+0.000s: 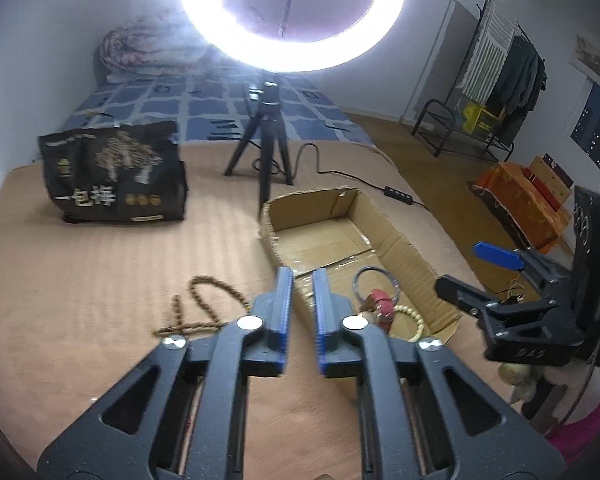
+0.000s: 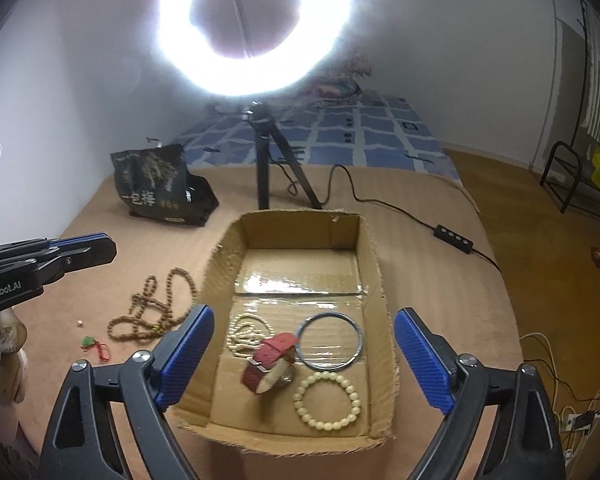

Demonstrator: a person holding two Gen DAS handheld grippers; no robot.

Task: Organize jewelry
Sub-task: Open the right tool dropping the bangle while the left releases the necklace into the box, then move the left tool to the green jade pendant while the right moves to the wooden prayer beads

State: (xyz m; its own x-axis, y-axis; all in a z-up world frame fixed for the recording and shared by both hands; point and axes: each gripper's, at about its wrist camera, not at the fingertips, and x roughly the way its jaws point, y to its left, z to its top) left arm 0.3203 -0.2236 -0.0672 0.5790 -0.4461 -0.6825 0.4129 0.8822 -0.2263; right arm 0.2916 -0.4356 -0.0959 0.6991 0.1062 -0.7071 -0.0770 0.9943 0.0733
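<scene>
An open cardboard box [image 2: 374, 264] lies on the tan bed cover. In it are a red-strap watch [image 2: 272, 362], a silver bangle [image 2: 329, 341], a cream bead bracelet [image 2: 327, 400] and a small pale bead strand [image 2: 246, 334]. A long brown bead necklace [image 2: 156, 310] lies left of the box, also in the left wrist view [image 1: 210, 304]. A small red-and-green charm [image 2: 94, 345] lies nearer. My right gripper [image 2: 304, 354] is open wide above the box's near end, empty. My left gripper [image 1: 302, 280] has a narrow gap, empty, over the box's left wall.
A ring light on a tripod [image 2: 274, 160] stands behind the box, its cable and switch [image 2: 454, 236] trailing right. A black printed bag [image 2: 160, 188] sits at the back left. Wooden floor, a clothes rack [image 1: 496, 80] and an orange box [image 1: 524, 196] lie to the right.
</scene>
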